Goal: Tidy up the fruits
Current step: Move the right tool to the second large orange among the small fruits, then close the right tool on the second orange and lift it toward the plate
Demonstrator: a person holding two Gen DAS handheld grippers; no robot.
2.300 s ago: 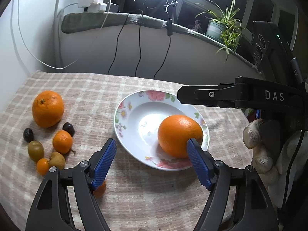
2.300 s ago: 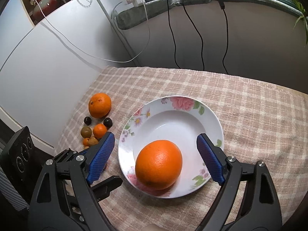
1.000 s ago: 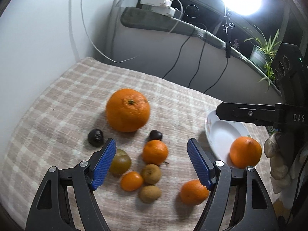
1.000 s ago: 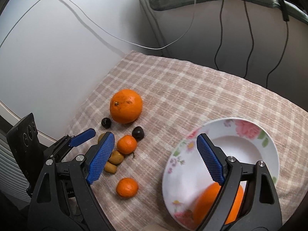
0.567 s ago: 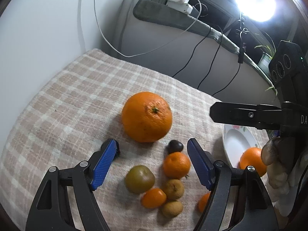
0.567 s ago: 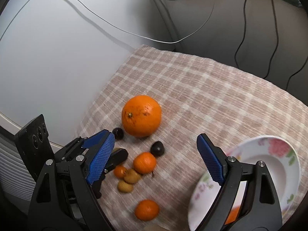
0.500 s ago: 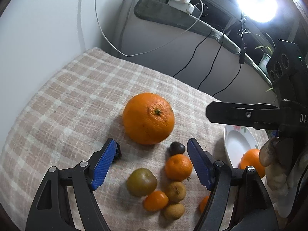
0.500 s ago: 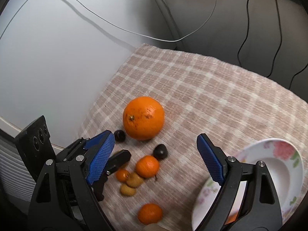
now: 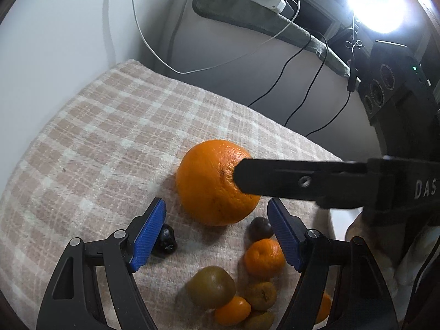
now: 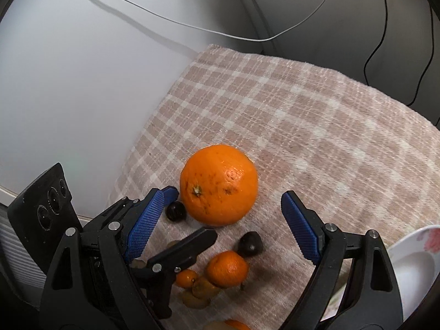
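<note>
A big orange [image 9: 211,184] lies on the checked cloth, just beyond my open left gripper [image 9: 218,229], whose blue pads touch nothing. A black finger [image 9: 302,181] of the right gripper crosses in front of the orange's right side. In the right wrist view the same orange [image 10: 218,184] lies just ahead of my open right gripper [image 10: 222,227], and the jaws hold nothing. Near the orange are two dark plums [image 9: 167,240] [image 9: 260,228], a tangerine [image 9: 264,258], a greenish fruit [image 9: 211,286] and several smaller fruits.
A flowered white plate [image 10: 412,261] shows at the right edge. One black finger [image 10: 187,247] of the left gripper lies over the small fruits. A white wall runs close along the cloth's left edge [image 10: 143,148]. Cables [image 9: 302,96] hang behind the table.
Both grippers have moved left, away from the plate and down toward the big orange, which now looms larger. The plate has slid to the right edge. The jaws have kept their width.
</note>
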